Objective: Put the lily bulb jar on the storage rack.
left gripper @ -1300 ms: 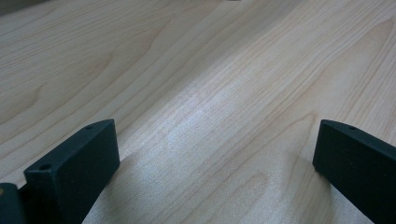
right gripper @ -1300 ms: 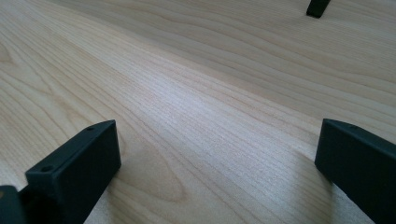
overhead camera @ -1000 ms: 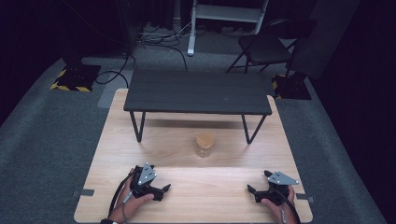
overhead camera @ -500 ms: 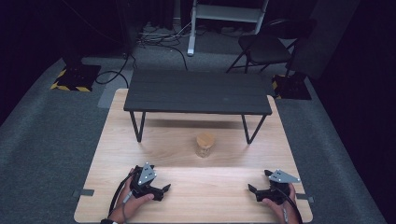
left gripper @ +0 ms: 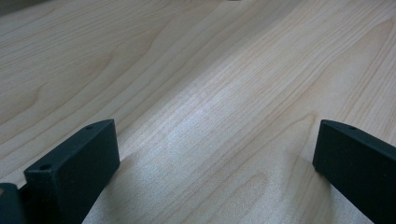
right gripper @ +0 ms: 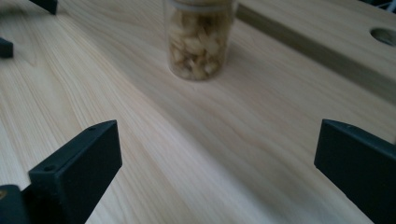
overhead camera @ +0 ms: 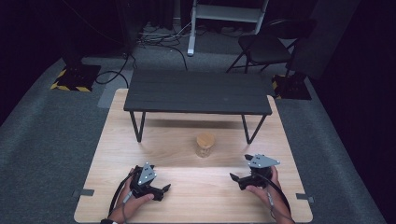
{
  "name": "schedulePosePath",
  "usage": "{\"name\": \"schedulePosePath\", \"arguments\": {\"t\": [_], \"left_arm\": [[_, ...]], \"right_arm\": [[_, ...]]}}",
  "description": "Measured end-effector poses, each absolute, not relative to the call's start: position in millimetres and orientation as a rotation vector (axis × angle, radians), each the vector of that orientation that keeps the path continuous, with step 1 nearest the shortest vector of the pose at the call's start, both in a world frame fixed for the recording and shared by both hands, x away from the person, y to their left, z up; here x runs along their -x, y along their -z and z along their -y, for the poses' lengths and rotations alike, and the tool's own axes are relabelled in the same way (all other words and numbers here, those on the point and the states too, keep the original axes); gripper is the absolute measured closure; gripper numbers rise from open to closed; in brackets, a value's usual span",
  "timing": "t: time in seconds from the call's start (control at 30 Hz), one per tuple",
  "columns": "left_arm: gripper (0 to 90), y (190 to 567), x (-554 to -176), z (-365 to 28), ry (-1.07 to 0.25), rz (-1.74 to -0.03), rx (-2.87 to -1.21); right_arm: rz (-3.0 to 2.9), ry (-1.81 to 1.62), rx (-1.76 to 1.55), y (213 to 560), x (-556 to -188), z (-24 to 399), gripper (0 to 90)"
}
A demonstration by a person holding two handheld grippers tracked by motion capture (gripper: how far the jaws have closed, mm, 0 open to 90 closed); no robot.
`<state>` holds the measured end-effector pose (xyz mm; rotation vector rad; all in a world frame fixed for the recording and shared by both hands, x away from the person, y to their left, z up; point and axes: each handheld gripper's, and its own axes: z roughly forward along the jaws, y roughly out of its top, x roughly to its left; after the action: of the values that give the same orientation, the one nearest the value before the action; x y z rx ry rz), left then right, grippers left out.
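High view: wooden table (overhead camera: 187, 186) lit from overhead, room dark past 12, 3 and 9 o'clock. Black bench (overhead camera: 198, 91) casts a soft shadow toward 6. Mild glare band mid-table. Gripper views: bright sheen patch centre, jar (right gripper: 200, 37) soft and out of focus at 12.

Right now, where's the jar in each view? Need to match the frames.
High view: jar at the centre of the wooden table, upright, in front of the black bench.
Left gripper view: not in it.
Right gripper view: jar at top centre, beyond the open jaws.
Shared landmark: the table's wood grain.
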<state>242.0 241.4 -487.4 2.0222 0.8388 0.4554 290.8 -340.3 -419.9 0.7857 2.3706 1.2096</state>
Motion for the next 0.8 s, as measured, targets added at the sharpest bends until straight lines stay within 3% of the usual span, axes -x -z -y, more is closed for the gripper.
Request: {"name": "schedulePosePath", "arguments": {"t": [0.37,0.8], "left_arm": [[0.5,487.4,-242.1,-241.4,-0.455,-0.839,-2.022],[0.5,487.4,-242.1,-241.5,-0.454,-0.839,-2.021]], "right_arm": [[-2.439,-1.164,-0.655,394.8,-331.9,280.6,0.6],[-2.483,-1.111,-0.665,392.0,-366.2,237.0,0.4]]}}
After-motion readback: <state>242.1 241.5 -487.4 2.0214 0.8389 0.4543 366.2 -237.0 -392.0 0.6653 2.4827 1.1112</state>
